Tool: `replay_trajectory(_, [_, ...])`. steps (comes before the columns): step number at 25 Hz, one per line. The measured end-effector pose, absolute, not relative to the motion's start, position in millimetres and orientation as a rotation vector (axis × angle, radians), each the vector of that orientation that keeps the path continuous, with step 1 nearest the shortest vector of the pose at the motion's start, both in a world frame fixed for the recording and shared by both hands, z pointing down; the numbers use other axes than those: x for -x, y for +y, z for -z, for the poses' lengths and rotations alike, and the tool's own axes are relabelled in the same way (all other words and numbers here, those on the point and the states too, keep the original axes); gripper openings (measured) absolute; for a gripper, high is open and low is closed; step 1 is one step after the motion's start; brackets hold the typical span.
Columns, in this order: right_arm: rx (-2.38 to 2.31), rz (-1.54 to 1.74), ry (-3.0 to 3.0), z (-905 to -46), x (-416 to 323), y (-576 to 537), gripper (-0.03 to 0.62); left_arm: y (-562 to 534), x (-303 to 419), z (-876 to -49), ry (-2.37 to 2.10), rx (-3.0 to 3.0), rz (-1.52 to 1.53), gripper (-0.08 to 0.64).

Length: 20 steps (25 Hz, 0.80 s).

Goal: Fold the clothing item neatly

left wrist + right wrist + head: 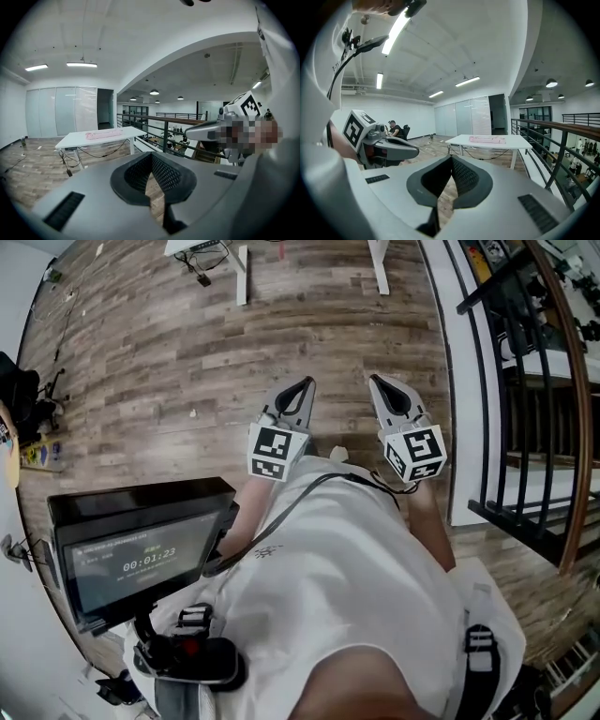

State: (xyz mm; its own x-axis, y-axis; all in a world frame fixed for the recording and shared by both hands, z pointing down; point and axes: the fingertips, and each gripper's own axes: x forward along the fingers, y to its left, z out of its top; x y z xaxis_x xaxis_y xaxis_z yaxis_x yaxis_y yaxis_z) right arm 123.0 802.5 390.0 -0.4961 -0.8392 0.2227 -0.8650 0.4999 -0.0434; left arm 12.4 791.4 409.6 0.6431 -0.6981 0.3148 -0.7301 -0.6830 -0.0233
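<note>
Two tongs (307, 382) (373, 379), one table (518, 142), one garment (487, 139)

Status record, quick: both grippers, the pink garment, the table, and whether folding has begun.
left gripper: jaws together, nothing between them
right gripper: jaws together, nothing between them
pink garment: lying on the white table, far from both grippers; how it is folded is too small to tell
white table: ahead of both grippers, across the wooden floor
railing: on the right, near the table's end
folding: not yet begun; neither gripper touches the garment
</note>
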Motion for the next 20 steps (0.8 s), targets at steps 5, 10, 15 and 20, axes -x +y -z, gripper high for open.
replay_trajectory(5, [-1.457, -0.244, -2.589, -384.4, -121.0, 826.2, 0.003, 813.9, -4.1, -397.6, -1.247, -2.749, -0.471, 0.003])
replay_trajectory(10, [-1.435, -0.232, -2.620, -373.6, -106.4, 822.8, 0.003, 814.4, 9.7, -385.8, -1.272, -2.750, -0.475, 0.003])
replay_trajectory(15, [-1.427, -0.211, -2.638, -376.2, -101.7, 819.3, 0.003, 816.3, 12.4, -395.1, -1.285, -2.735, -0.478, 0.003])
replay_trajectory(20, [-1.487, -0.211, -2.633, -375.8, -110.2, 812.1, 0.003, 810.4, 22.8, -403.7, -1.321, -2.692, -0.458, 0.003])
